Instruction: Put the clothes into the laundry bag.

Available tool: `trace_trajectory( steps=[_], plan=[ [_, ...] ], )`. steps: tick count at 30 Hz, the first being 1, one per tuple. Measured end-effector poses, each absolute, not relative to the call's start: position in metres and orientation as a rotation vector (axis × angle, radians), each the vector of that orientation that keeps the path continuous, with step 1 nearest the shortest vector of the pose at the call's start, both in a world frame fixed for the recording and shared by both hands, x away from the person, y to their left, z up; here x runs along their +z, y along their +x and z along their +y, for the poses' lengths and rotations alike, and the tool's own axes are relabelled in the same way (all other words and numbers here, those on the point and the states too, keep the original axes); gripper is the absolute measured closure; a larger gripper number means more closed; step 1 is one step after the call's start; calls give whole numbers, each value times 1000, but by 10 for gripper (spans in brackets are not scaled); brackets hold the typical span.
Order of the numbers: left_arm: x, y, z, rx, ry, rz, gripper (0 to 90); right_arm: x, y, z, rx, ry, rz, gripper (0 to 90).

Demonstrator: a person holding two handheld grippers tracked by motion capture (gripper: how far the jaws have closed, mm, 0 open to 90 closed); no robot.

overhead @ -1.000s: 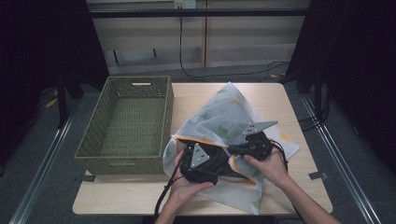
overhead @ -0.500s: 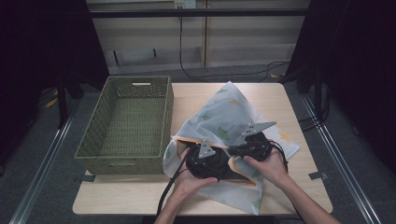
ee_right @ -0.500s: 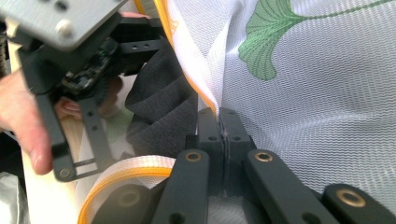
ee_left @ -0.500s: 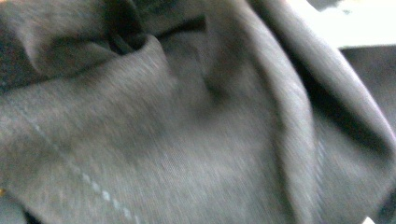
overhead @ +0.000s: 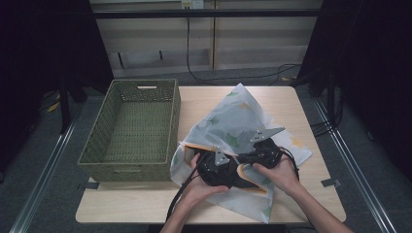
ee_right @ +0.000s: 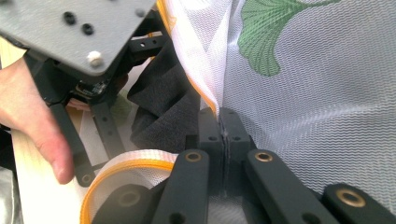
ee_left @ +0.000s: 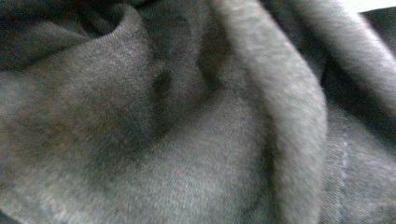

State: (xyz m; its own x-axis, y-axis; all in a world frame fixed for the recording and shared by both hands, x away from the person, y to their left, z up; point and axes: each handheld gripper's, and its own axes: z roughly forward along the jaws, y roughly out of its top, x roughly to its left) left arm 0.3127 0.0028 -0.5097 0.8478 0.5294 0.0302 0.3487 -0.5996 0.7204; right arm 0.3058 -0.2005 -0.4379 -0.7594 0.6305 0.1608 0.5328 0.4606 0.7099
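On wooden worktop [overhead: 145,208] beside green woven basket [overhead: 131,127], right tool [ee_right: 224,122] clamped on white leaf-print mesh bag [ee_right: 317,102] edge, left tool [overhead: 214,167] buried in dark grey fabric [ee_left: 177,140], jaw state can't tell.

A pale wooden table [overhead: 204,213] fills the middle of the frame. On its left half sits a green woven basket [overhead: 133,128]. Right of centre, a white mesh bag [overhead: 233,116] with green leaf prints and orange trim lies spread across the tabletop.
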Motion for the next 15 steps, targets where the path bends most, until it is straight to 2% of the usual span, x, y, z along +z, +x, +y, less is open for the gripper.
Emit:
trace_trajectory(
  steps=[2,4,7,8,11,15],
  plan=[
    [-509,314,4,296,2269,649,23,-438,306,-200,1184,1033,2579,898],
    [-508,314,8,309,2238,659,158,-438,306,-200,1180,1034,2580,898],
    [-508,315,9,318,2213,664,251,-439,305,-200,1179,1041,2582,898],
    [-508,315,9,319,2211,658,325,-439,306,-200,1178,1043,2585,898],
    [-506,316,9,329,2218,672,432,-439,307,-199,1177,1037,2583,898],
    [-503,319,12,276,2221,645,505,-438,307,-199,1188,1046,2587,898]
  ],
)
